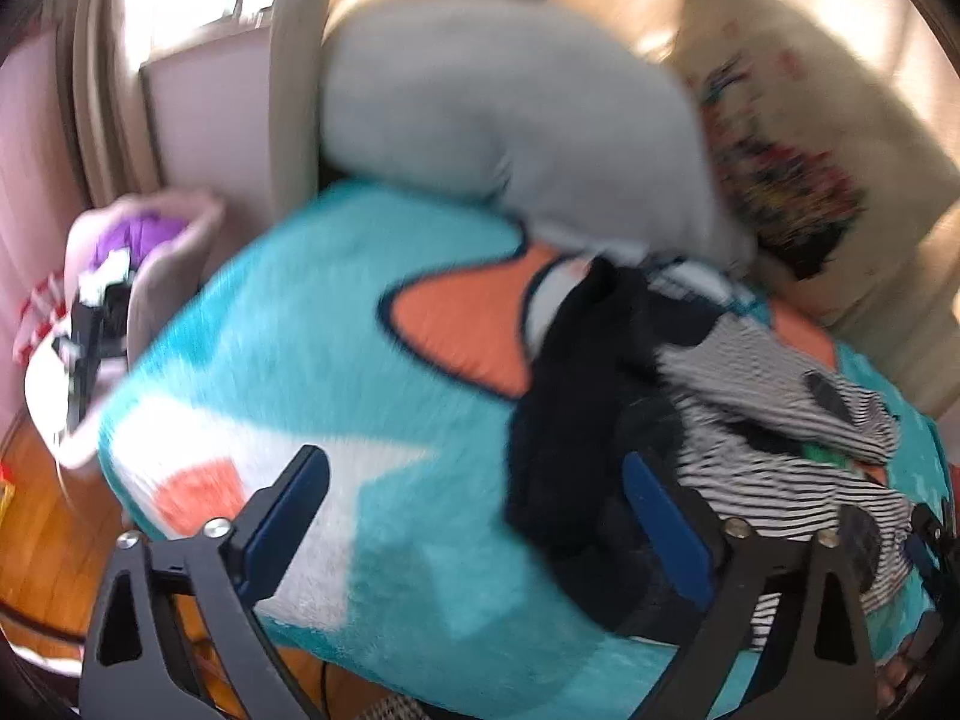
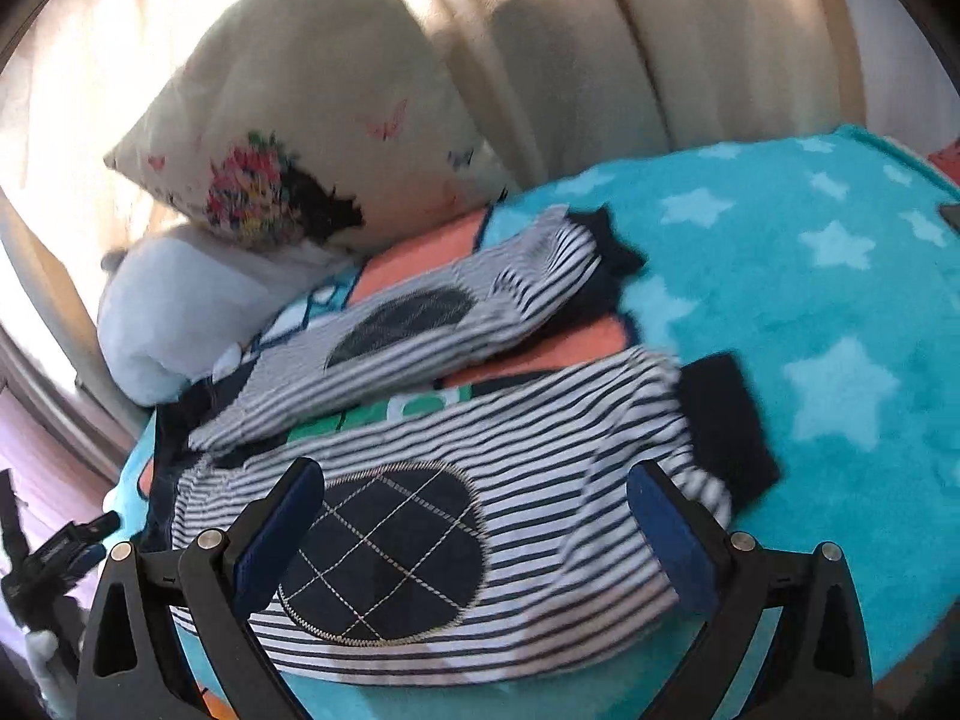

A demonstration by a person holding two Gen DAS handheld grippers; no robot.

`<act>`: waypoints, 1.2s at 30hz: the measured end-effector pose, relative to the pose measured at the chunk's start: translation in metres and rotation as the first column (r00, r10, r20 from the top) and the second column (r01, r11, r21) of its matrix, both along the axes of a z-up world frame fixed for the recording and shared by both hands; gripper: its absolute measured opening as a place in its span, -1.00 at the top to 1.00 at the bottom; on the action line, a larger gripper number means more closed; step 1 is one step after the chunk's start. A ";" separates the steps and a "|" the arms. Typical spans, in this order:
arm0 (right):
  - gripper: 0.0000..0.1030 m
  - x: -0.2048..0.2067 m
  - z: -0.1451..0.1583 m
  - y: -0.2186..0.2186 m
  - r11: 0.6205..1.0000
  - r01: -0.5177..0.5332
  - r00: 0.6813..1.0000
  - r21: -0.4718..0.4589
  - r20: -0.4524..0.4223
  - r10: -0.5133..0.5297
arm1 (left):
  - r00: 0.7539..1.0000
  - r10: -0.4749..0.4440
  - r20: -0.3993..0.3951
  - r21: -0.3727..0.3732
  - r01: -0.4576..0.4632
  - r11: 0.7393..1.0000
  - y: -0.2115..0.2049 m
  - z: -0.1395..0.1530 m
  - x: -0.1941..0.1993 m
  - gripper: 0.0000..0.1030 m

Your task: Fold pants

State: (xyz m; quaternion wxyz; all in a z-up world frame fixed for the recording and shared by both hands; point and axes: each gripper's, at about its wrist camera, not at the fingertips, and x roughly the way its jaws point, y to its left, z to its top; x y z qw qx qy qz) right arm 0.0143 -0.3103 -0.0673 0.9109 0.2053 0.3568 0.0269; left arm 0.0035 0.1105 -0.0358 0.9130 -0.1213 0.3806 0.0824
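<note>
Small striped pants [image 2: 456, 468] with dark quilted knee patches and dark cuffs lie spread on a turquoise star blanket [image 2: 828, 312], both legs pointing to the far right. My right gripper [image 2: 474, 516] is open, just above the near leg's knee patch [image 2: 384, 558]. In the left wrist view the pants [image 1: 780, 420] show at the right, with the dark waistband [image 1: 576, 420] bunched up. My left gripper [image 1: 474, 510] is open above the blanket [image 1: 300, 300], its right finger [image 1: 666, 528] beside the waistband. The left view is blurred.
A grey plush toy [image 1: 498, 114] and a floral pillow [image 2: 288, 150] rest against the cream sofa back [image 2: 600, 60]. A pink basket of clothes [image 1: 126, 276] stands on the wooden floor [image 1: 36, 510] at the left.
</note>
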 end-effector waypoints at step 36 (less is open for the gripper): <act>-0.90 0.036 0.083 -0.048 0.904 -0.076 0.984 -0.420 0.115 0.137 | 0.936 -0.351 -0.027 0.017 0.351 0.936 -0.054 0.040 0.072 -0.27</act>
